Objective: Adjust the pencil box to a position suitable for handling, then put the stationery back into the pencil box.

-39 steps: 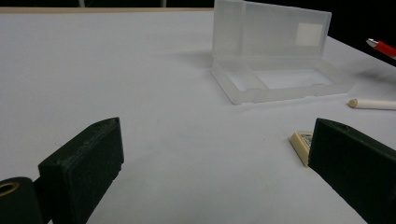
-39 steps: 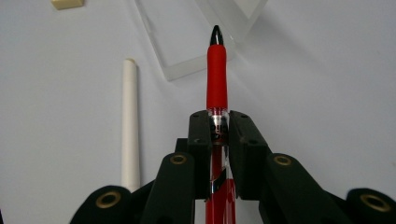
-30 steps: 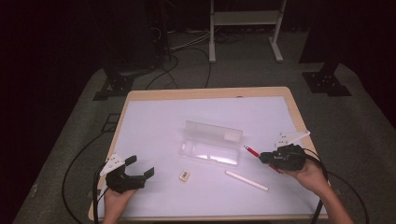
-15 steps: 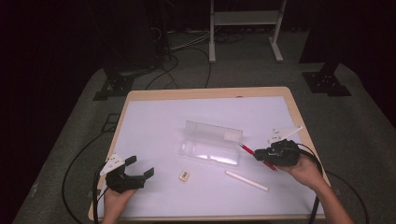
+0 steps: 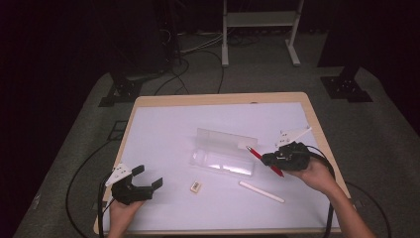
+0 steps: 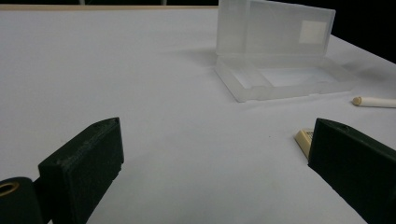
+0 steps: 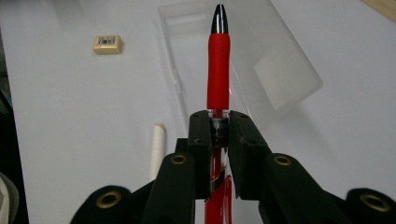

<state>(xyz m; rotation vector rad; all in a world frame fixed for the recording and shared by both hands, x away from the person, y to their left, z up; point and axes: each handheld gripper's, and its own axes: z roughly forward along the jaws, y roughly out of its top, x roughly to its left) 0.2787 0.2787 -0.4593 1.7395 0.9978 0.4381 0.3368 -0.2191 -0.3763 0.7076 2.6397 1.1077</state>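
Right claw: clamped on red rubber-grip pen, tip aimed at open clear plastic pencil case mid-desk, likely for stowing. Left claw: jaws apart, idle near small cream eraser.

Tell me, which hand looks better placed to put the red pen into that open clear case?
The right. The right gripper is already clamped on the red pen, whose tip points over the open clear case. The left gripper is open near the table's front left corner, farther from the case.
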